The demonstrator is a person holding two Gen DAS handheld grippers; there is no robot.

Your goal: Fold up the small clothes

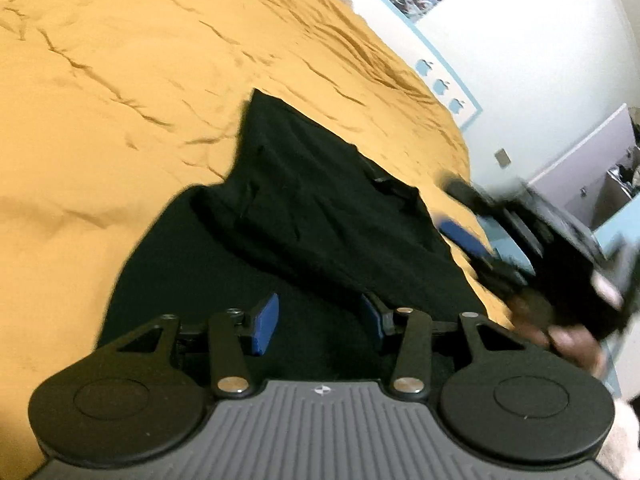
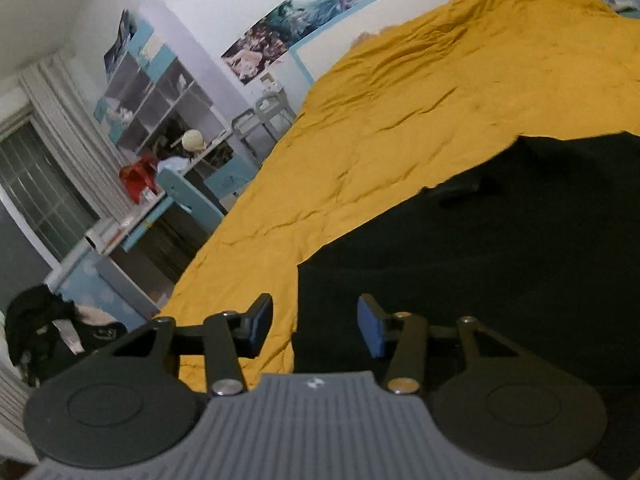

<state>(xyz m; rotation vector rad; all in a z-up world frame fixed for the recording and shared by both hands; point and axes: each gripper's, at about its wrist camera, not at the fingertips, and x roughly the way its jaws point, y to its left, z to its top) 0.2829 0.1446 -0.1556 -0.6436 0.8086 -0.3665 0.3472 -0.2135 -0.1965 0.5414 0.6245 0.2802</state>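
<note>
Left claw [image 1: 318, 320], angled downward, half open over black garment [image 1: 320, 208] on yellow bed [image 1: 120, 100], gripping nothing. Right claw [image 2: 316, 326], half open at garment's edge, empty; blurred at right of left view.

Black garment [image 1: 320, 208] lies partly folded on mustard bedspread [image 1: 120, 100].

Bed [image 1: 120, 80] covered by a wrinkled mustard-yellow spread, filling the upper left of the left wrist view and the upper right of the right wrist view. A black garment [image 1: 320, 208] lies directly on it, partly folded over itself, at lower centre and lower right respectively.
</note>
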